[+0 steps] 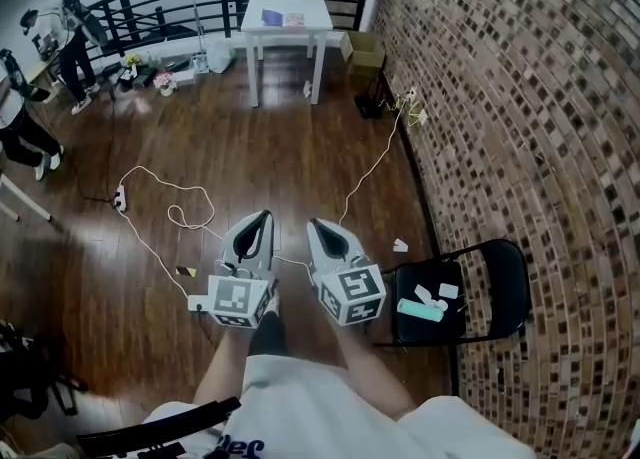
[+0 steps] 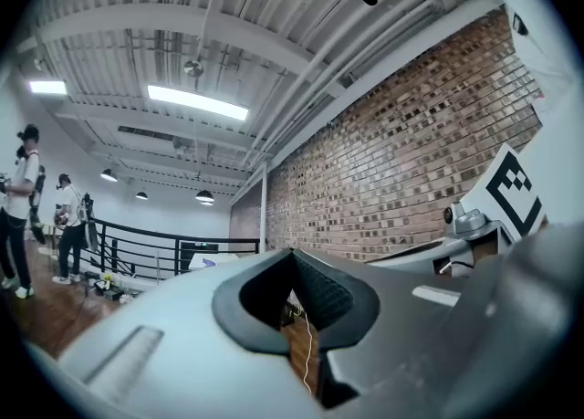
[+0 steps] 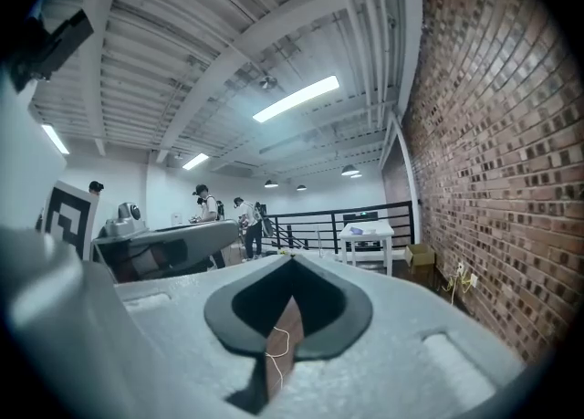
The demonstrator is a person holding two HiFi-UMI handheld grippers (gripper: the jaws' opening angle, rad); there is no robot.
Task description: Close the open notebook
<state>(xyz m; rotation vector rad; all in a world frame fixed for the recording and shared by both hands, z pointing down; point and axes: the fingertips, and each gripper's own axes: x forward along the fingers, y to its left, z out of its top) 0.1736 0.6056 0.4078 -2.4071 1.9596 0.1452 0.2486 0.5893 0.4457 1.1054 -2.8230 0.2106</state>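
A white table (image 1: pixel 288 15) stands far ahead by the black railing. On it lies what looks like the open notebook (image 1: pixel 282 18), a bluish and a pinkish patch side by side, too small to tell more. The table (image 3: pixel 367 231) also shows in the right gripper view with small items on top. My left gripper (image 1: pixel 262 215) and right gripper (image 1: pixel 313 223) are held side by side over the wooden floor, pointing level toward the table and far short of it. Both are shut with nothing between the jaws; the tips meet in the left gripper (image 2: pixel 292 251) and right gripper (image 3: pixel 292 257) views.
A black folding chair (image 1: pixel 500 277) with white and teal items stands close on the right against the brick wall (image 1: pixel 520 97). White cables (image 1: pixel 170 209) and a power strip (image 1: pixel 120 199) lie on the floor. A cardboard box (image 1: pixel 362 47) sits beside the table. People (image 1: pixel 65 42) stand far left.
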